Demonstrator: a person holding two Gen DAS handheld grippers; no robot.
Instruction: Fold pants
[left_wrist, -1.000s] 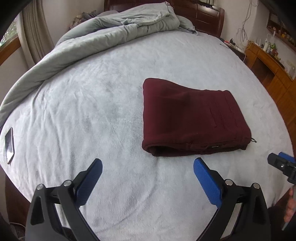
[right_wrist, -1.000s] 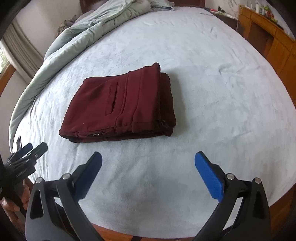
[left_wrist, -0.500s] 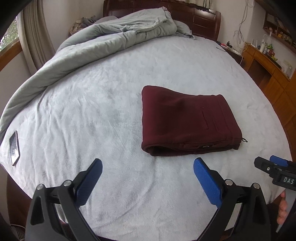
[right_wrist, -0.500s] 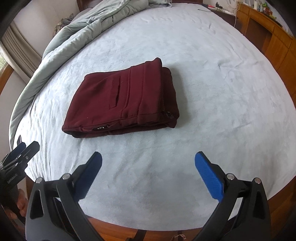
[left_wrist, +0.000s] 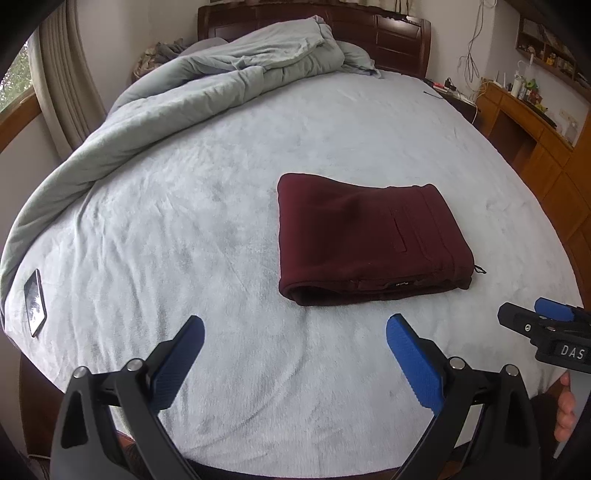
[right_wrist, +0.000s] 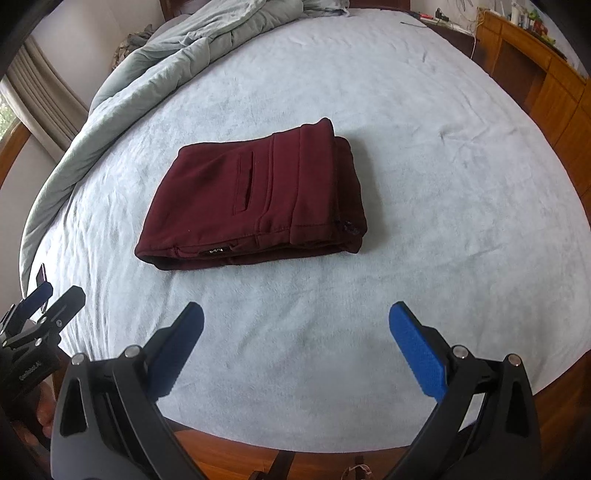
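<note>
The maroon pants lie folded into a compact rectangle on the pale blue bed cover, a back pocket facing up; they also show in the right wrist view. My left gripper is open and empty, held above the bed's near edge, short of the pants. My right gripper is open and empty, also back from the pants near the bed's edge. Each gripper shows at the side of the other's view: the right one, the left one.
A grey duvet is bunched along the left and far side of the bed. A phone lies at the bed's left edge. A dark headboard is behind; wooden cabinets stand at the right.
Both grippers have drawn back and up from the pants toward the bed's near edge. The pants look smaller and have not moved. Both jaws stay open.
</note>
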